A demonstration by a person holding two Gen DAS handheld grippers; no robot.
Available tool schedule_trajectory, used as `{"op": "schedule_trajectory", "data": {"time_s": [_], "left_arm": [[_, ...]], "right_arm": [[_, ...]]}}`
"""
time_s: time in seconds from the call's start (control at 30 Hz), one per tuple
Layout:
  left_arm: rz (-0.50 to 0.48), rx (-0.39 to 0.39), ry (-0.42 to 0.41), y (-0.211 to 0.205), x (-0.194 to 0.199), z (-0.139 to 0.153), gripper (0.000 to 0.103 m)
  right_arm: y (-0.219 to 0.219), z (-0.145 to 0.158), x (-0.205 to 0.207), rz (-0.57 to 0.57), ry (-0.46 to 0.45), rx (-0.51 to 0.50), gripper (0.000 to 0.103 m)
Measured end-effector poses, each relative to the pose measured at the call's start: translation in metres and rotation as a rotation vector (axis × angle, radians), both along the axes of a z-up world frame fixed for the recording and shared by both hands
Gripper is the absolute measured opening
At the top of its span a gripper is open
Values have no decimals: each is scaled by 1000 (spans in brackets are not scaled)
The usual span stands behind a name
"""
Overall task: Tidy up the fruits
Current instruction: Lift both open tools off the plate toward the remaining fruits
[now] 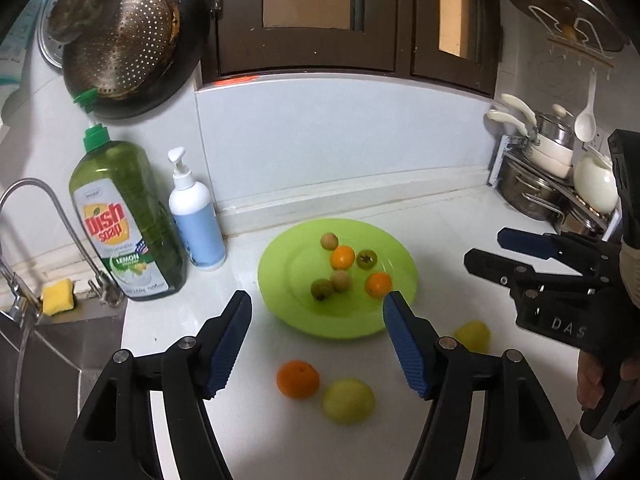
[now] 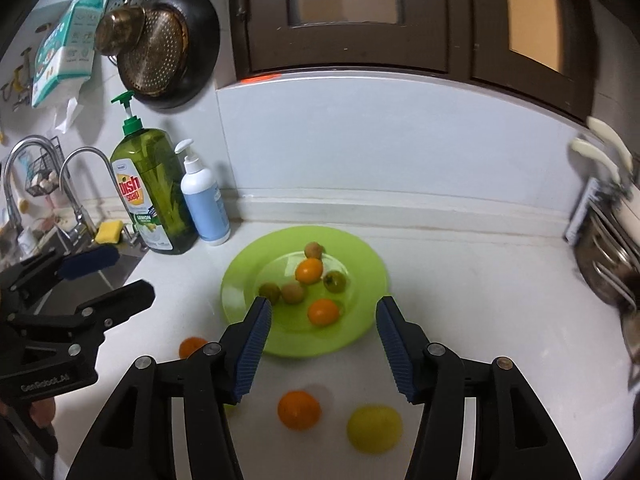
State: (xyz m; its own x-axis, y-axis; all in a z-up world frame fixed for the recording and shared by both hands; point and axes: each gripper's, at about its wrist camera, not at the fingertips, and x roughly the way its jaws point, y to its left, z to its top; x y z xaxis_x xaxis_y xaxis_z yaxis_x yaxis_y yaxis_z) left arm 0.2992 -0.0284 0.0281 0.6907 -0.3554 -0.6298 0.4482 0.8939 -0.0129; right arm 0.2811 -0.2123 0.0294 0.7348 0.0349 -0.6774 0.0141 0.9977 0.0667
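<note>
A lime-green plate (image 1: 280, 264) (image 2: 240, 280) lies on the white counter. It holds two small oranges (image 1: 343, 257) (image 2: 309, 270), a green fruit (image 1: 367, 259) and three small brownish fruits (image 1: 341, 281). Loose on the counter in front of the plate lie an orange (image 1: 298, 379) (image 2: 299, 409), a yellow lemon (image 1: 349, 401) (image 2: 374, 428) and another yellow fruit (image 1: 473, 335). A further orange (image 2: 192, 346) peeks out beside a finger. My left gripper (image 1: 318, 300) (image 2: 124, 274) hangs open above the plate's near rim, nothing between its blue pads. My right gripper (image 2: 324, 306) (image 1: 486, 247) is open too, and empty.
A green dish soap bottle (image 1: 128, 220) and a white pump bottle (image 1: 196, 220) stand at the back left by the tap (image 1: 48, 216), sink and yellow sponge (image 1: 58, 294). Stacked pots (image 1: 536, 176) sit on a rack at the right. Pans hang on the wall (image 1: 132, 44).
</note>
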Motion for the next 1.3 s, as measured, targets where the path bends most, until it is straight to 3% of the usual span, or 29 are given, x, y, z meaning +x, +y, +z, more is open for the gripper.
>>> {"op": "schedule_trajectory", "data": {"time_s": [0.3, 0.7, 1.3], "left_arm": [[27, 9, -22, 6, -37, -20, 73], [9, 77, -54, 2, -61, -58, 73], [-25, 99, 89, -16, -38, -112, 70]], "right_arm": [[-5, -17, -41, -71, 25, -28, 58], [-10, -57, -67, -120, 108, -39, 58], [-22, -103, -51, -123, 221, -36, 58]]}}
